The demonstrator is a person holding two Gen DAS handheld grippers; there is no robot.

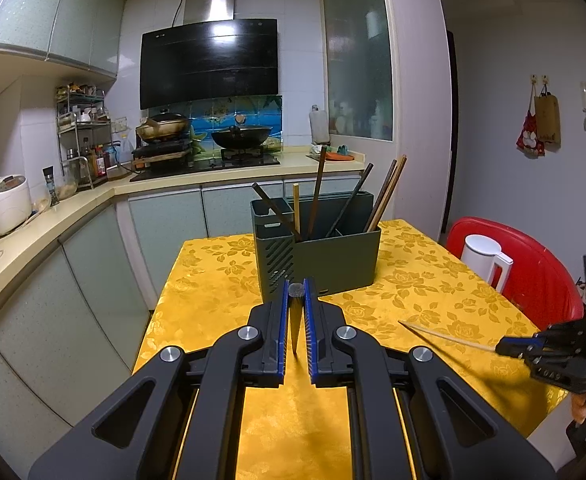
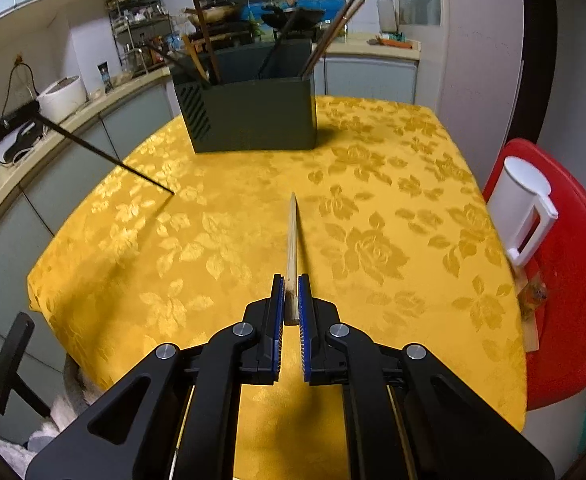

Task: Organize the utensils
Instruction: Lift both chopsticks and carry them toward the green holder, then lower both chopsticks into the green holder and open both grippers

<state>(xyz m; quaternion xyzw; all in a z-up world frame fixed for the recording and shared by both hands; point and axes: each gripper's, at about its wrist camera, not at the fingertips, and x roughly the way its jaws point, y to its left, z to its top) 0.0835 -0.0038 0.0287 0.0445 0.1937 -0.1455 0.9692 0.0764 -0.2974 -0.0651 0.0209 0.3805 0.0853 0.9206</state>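
A dark green utensil holder stands at the far side of the yellow-clothed table, with several chopsticks upright in its compartments. My left gripper is shut on a dark chopstick, whose tip slants down to the cloth in the right wrist view. My right gripper is shut on a pale wooden chopstick that points toward the holder. In the left wrist view that pale chopstick hovers low over the table's right side, with the right gripper at its end.
A white kettle sits on a red stool right of the table. A kitchen counter with a rice cooker runs along the left. A stove with pans lies behind the holder.
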